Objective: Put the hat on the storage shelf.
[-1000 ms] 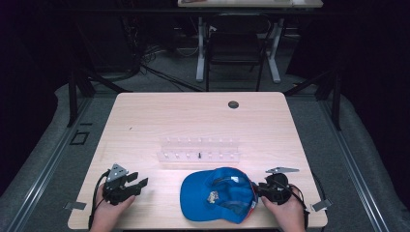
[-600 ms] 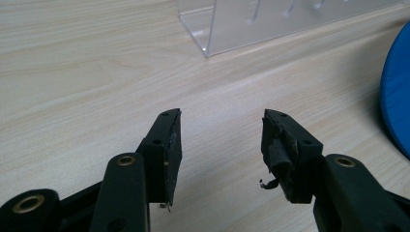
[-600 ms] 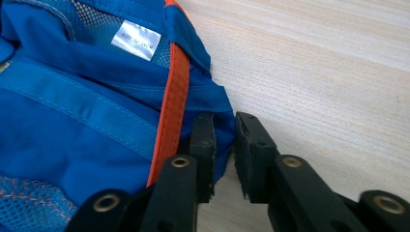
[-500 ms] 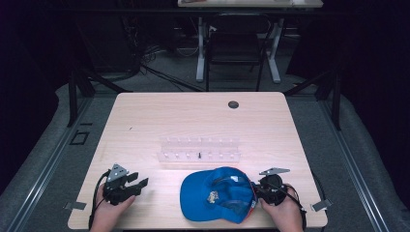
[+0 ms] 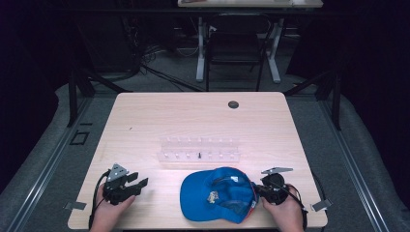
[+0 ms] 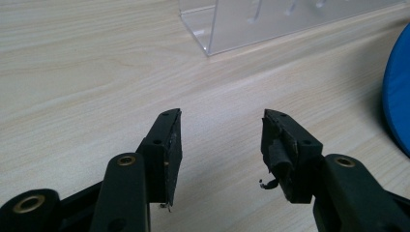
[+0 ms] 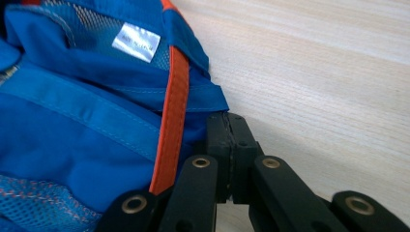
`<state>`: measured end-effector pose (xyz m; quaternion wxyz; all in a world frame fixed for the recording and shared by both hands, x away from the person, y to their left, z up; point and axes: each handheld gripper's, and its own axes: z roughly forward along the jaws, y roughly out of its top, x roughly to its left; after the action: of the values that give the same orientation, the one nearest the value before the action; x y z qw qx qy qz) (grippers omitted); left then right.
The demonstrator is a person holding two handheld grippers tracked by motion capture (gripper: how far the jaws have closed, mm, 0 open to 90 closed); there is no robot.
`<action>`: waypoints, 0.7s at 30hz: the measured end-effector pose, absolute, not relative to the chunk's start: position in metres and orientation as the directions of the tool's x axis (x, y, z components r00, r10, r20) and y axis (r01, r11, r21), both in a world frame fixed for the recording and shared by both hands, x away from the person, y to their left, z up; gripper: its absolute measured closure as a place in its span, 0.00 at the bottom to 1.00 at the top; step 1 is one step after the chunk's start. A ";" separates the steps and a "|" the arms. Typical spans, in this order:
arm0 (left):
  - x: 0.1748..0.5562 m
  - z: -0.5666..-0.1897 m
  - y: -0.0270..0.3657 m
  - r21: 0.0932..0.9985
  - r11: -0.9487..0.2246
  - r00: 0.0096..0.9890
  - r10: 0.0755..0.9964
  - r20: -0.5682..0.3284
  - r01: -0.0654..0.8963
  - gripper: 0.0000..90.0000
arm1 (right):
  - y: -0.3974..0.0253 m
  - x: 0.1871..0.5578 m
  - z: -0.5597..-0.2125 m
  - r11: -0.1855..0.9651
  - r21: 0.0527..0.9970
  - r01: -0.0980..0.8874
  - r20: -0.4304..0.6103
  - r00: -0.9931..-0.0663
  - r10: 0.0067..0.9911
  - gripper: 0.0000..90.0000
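Observation:
A blue cap (image 5: 217, 194) with an orange-trimmed edge lies upside down near the table's front edge, its mesh lining and white label (image 7: 136, 41) facing up. My right gripper (image 5: 259, 190) is at the cap's right rim. Its jaws are pressed together on the hem of the blue cap (image 7: 96, 121), beside the orange band (image 7: 172, 116). My left gripper (image 5: 138, 182) rests at the front left of the table, well apart from the cap. Its jaws stand open over bare wood with nothing between the fingertips (image 6: 220, 126).
A clear plastic rack (image 5: 199, 150) stands across the middle of the table, just behind the cap, and its corner (image 6: 217, 24) lies ahead of the left gripper. A dark round cable hole (image 5: 233, 104) sits near the far edge. A chair and desk legs stand beyond the table.
My right gripper has slid left, up to the cap's right rim. The left gripper and the cap have stayed in place.

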<state>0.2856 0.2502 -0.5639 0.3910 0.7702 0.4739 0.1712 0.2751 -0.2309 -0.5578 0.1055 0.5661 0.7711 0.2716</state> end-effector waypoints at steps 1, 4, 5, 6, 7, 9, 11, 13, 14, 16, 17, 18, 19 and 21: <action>0.286 -0.564 0.250 0.765 -0.245 0.492 0.864 -0.107 0.596 0.55 | -0.231 0.275 -0.558 0.211 0.538 0.816 0.145 -0.337 0.930 1.00; 0.285 -0.564 0.250 0.769 -0.242 0.490 0.865 -0.104 0.591 0.56 | -0.235 0.275 -0.552 0.170 0.547 0.820 0.185 -0.317 0.930 1.00; 0.285 -0.564 0.250 0.768 -0.242 0.489 0.866 -0.106 0.593 0.56 | -0.236 0.274 -0.550 0.163 0.543 0.824 0.193 -0.311 0.930 1.00; 0.285 -0.564 0.250 0.768 -0.241 0.489 0.866 -0.106 0.593 0.56 | -0.237 0.274 -0.549 0.159 0.545 0.823 0.199 -0.312 0.929 1.00; 0.285 -0.564 0.250 0.768 -0.241 0.489 0.866 -0.106 0.593 0.56 | -0.237 0.274 -0.549 0.159 0.545 0.823 0.199 -0.312 0.929 1.00; 0.285 -0.564 0.250 0.768 -0.240 0.488 0.866 -0.107 0.594 0.56 | -0.240 0.274 -0.544 0.141 0.543 0.828 0.224 -0.304 0.926 1.00; 0.285 -0.564 0.250 0.768 -0.240 0.488 0.866 -0.107 0.594 0.56 | -0.241 0.274 -0.543 0.138 0.543 0.828 0.227 -0.303 0.926 1.00; 0.285 -0.565 0.250 0.768 -0.241 0.489 0.866 -0.106 0.594 0.56 | -0.243 0.274 -0.540 0.128 0.545 0.829 0.240 -0.301 0.923 1.00; 0.285 -0.565 0.250 0.768 -0.241 0.489 0.866 -0.106 0.594 0.56 | -0.244 0.274 -0.538 0.123 0.538 0.834 0.244 -0.294 0.924 1.00; 0.285 -0.565 0.250 0.766 -0.242 0.489 0.866 -0.106 0.595 0.56 | -0.246 0.275 -0.536 0.115 0.533 0.838 0.260 -0.291 0.920 1.00; 0.285 -0.565 0.250 0.766 -0.242 0.489 0.866 -0.106 0.595 0.56 | -0.246 0.275 -0.536 0.115 0.533 0.838 0.260 -0.291 0.920 1.00; 0.285 -0.565 0.250 0.766 -0.243 0.489 0.866 -0.105 0.595 0.56 | -0.247 0.275 -0.535 0.116 0.533 0.838 0.261 -0.294 0.919 1.00; 0.285 -0.565 0.250 0.766 -0.242 0.488 0.867 -0.105 0.595 0.56 | -0.249 0.274 -0.532 0.103 0.527 0.844 0.282 -0.288 0.915 1.00; 0.285 -0.565 0.250 0.766 -0.243 0.488 0.867 -0.104 0.595 0.56 | -0.249 0.274 -0.531 0.101 0.528 0.843 0.284 -0.288 0.915 1.00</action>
<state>0.2850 0.2498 -0.5650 0.3907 0.7690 0.4752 0.1736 0.2739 -0.2491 -0.5310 0.0574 0.5941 0.7399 0.3104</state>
